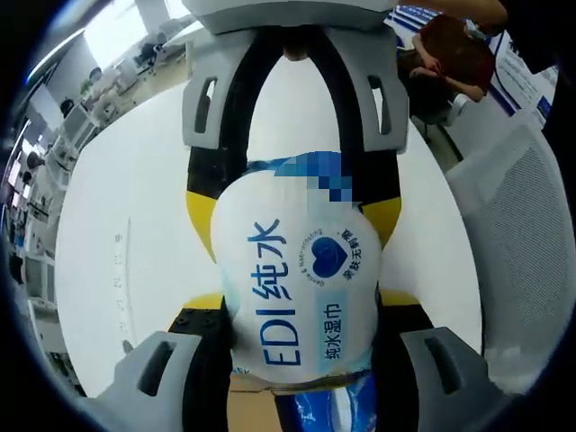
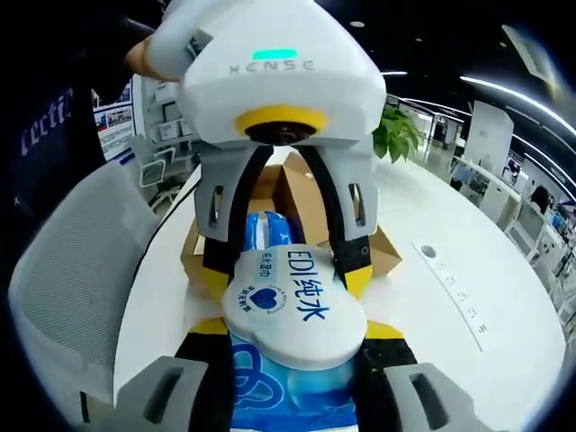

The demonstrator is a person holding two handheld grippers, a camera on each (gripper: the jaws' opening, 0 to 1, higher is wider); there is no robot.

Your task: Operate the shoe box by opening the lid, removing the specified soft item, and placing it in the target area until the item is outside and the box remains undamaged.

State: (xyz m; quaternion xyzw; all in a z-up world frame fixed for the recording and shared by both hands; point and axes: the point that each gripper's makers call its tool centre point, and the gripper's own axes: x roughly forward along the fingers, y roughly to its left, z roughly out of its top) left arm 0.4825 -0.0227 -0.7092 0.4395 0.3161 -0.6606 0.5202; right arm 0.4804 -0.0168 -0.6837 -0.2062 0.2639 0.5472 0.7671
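Note:
A soft white pack of wet wipes (image 1: 297,288) with blue print hangs above the white table (image 1: 117,225), caught between both grippers, which face each other. In the left gripper view my left gripper (image 1: 301,301) is shut on the pack's near end. My right gripper (image 1: 290,207) reaches down from the top and clasps the far end. In the right gripper view my right gripper (image 2: 297,328) is shut on the pack's (image 2: 288,310) blue end, and the left gripper (image 2: 286,281) holds its white end. The brown cardboard shoe box (image 2: 301,202) stands behind with its flaps open.
A grey mesh chair (image 2: 72,270) stands close to the table edge (image 2: 144,297); it also appears as the chair (image 1: 513,225). A potted plant (image 2: 396,135) stands farther back on the table. A person (image 1: 450,45) sits beyond, in an office with desks.

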